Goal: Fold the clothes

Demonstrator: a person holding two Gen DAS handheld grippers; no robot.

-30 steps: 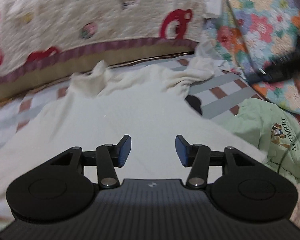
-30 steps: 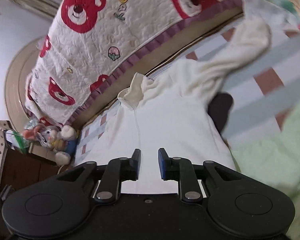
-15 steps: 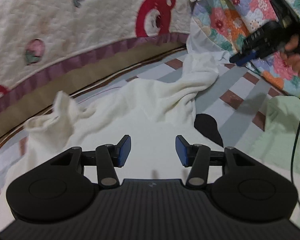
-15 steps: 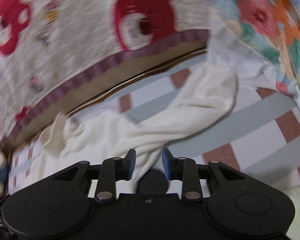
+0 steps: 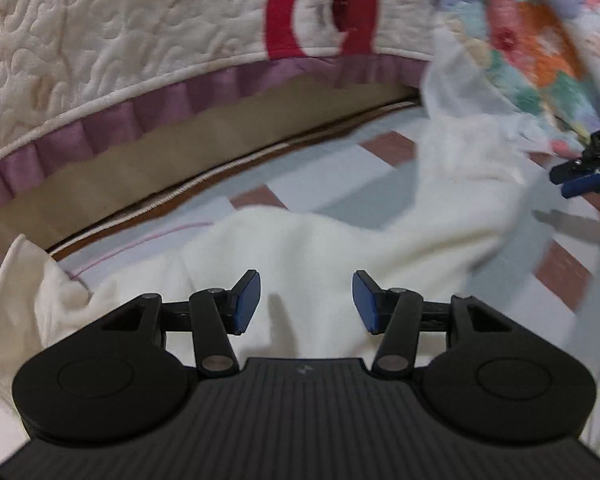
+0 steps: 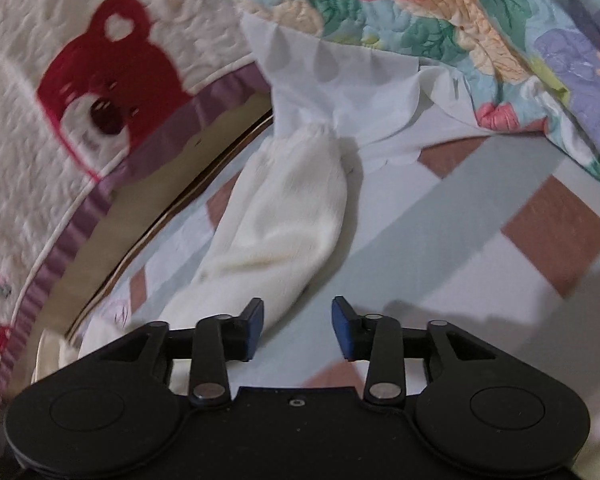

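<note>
Your right gripper [image 6: 297, 330] was opening its jaws with nothing pinched between them; its left pad sat just beside the edge of the cream sleeve [image 6: 284, 220]. To take that sleeve cleanly, you would have done best to bring both pads around the cuff end, not the mid-length. Your left gripper [image 5: 306, 300] hung released, jaws apart, over the cream garment [image 5: 340, 236], which lay spread on the checked sheet [image 6: 480, 216] below the bear quilt [image 5: 140, 40].

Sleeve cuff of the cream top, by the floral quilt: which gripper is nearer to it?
Right. The right gripper, jaws opening and empty, sits low on that sleeve. The left gripper is over the top's body, further from the cuff.
</note>
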